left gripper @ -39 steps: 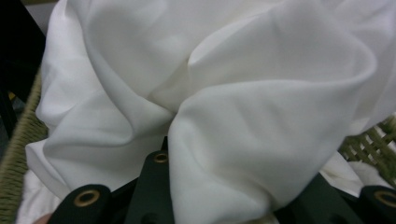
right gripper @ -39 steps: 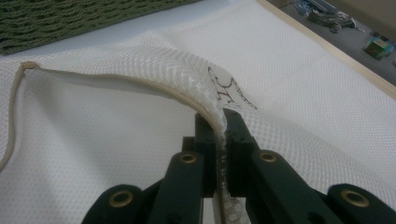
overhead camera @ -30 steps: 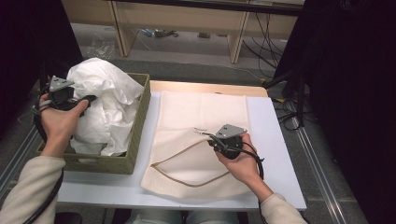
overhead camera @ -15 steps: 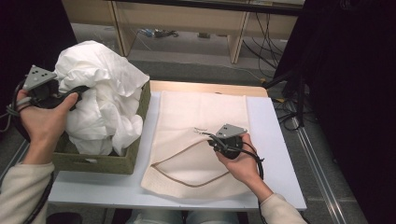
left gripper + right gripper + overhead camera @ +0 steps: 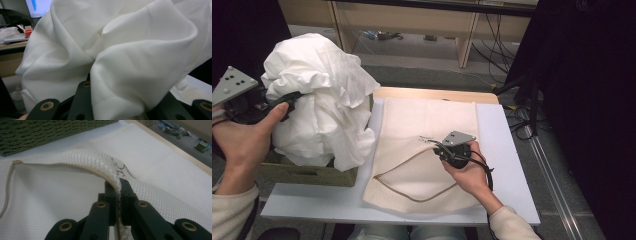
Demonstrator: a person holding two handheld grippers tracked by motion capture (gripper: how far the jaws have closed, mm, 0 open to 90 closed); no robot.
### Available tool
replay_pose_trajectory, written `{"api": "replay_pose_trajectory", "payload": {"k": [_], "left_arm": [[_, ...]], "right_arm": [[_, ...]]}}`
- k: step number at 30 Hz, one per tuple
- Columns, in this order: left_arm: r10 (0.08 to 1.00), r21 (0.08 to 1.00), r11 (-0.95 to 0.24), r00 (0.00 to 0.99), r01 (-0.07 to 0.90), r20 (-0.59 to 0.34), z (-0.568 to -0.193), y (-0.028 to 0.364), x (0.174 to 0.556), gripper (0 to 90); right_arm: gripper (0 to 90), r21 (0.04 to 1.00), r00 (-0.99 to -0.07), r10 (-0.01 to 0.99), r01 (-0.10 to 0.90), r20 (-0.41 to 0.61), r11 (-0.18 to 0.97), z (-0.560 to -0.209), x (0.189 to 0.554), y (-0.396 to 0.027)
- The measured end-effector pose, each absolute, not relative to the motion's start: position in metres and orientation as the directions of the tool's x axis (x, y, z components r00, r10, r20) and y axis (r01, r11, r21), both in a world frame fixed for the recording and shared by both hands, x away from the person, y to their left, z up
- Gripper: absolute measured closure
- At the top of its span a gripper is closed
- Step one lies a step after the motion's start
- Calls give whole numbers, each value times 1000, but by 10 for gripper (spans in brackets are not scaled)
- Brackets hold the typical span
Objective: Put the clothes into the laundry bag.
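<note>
The white table (image 5: 507, 165) has bare room at its right and near edges; the big white cloth (image 5: 319, 115) hangs above the green basket (image 5: 307, 172) at the left, pinched in the left gripper (image 5: 287, 100); the right gripper (image 5: 439, 149) squeezes shut on the mesh bag (image 5: 427, 125) opening's edge mid-table.

High view overhead, 2 gripper views close on cloth

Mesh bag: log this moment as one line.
left gripper: shut on cloth | right gripper: shut on mesh bag edge | basket: under cloth
</note>
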State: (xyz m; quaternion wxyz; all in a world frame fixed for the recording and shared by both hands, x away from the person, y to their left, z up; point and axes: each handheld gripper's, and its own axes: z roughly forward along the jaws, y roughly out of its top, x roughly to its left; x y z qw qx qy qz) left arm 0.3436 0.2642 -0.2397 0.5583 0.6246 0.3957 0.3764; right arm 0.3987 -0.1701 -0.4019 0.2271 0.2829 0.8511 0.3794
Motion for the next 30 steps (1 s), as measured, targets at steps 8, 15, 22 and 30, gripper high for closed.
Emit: {"api": "replay_pose_trajectory", "payload": {"k": [8,15,22,30], "left_arm": [[850,998,-44,527,32,21,-225,243,321,711],[764,996,-82,644,15,53,-219,218,301,711],[640,985,-172,762,23,94,-229,188,283,710],[435,936,-346,895,68,96,-266,141,274,707]], "right_arm": [[875,789,-725,667,306,-169,533,-398,400,-170],[875,786,-730,665,317,-155,530,-396,401,-171],[875,795,-724,676,327,-137,511,-394,402,-171],[876,796,-711,692,344,-127,499,-393,407,-173]]}}
